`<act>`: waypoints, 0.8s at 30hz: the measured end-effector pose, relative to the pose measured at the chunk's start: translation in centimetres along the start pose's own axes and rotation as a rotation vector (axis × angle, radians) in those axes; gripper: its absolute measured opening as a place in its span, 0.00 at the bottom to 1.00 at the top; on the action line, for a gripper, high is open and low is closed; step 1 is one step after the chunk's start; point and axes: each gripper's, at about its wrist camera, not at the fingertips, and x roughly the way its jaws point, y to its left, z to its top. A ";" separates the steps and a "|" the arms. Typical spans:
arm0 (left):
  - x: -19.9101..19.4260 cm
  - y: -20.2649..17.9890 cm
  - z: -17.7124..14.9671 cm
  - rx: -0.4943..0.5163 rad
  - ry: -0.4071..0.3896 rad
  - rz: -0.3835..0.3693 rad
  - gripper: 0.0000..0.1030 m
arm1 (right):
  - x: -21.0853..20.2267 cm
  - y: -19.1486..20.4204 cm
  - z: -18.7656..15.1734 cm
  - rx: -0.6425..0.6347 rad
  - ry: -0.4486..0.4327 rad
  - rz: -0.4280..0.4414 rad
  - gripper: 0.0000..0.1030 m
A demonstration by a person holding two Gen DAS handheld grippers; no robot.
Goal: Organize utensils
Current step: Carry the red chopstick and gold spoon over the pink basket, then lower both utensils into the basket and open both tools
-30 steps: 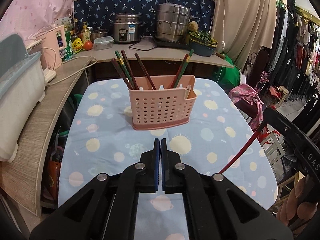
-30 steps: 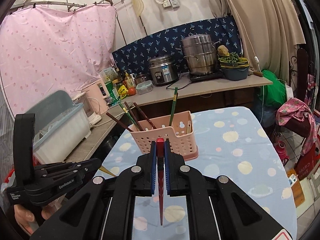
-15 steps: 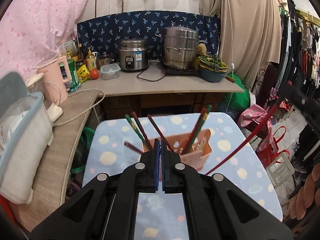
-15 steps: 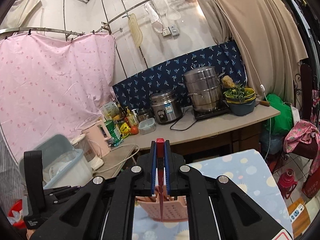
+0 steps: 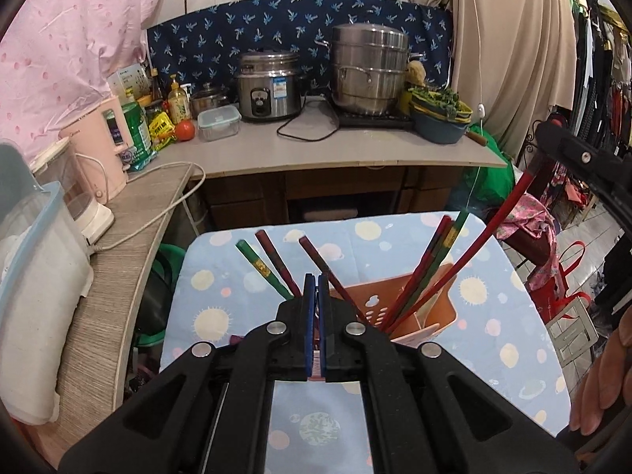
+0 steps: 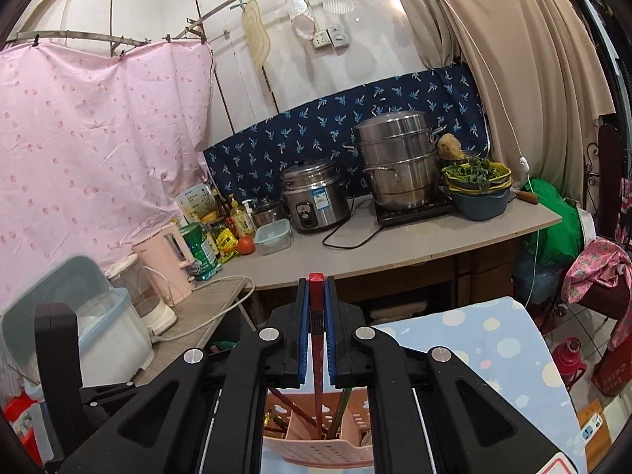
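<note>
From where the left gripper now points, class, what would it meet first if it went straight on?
Probably the pink utensil basket and the chopsticks leaning in it, just beyond the left gripper; depth is uncertain.

Your red chopstick (image 6: 316, 339) angles tip-down into the pink slotted basket (image 5: 436, 308), where several chopsticks (image 5: 428, 266) lean, mid-desk.

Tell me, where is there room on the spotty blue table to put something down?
The tablecloth is bare left of the pink basket, up to the far edge by the counter, and right of the basket too. The basket itself is crowded with chopsticks, and the right gripper is lowering a red chopstick into it.
</note>
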 end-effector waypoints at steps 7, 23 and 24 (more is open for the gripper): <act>2.1 -0.1 -0.8 -0.005 0.039 -0.004 0.01 | 2.2 -0.2 -2.1 -0.009 0.068 -0.008 0.07; -0.8 -0.1 -1.1 -0.051 -0.034 0.011 0.29 | -0.7 -0.3 -2.8 -0.005 0.071 0.000 0.22; -1.1 -0.1 -1.1 -0.053 -0.037 0.012 0.30 | -1.1 -0.2 -3.0 -0.007 0.073 0.000 0.24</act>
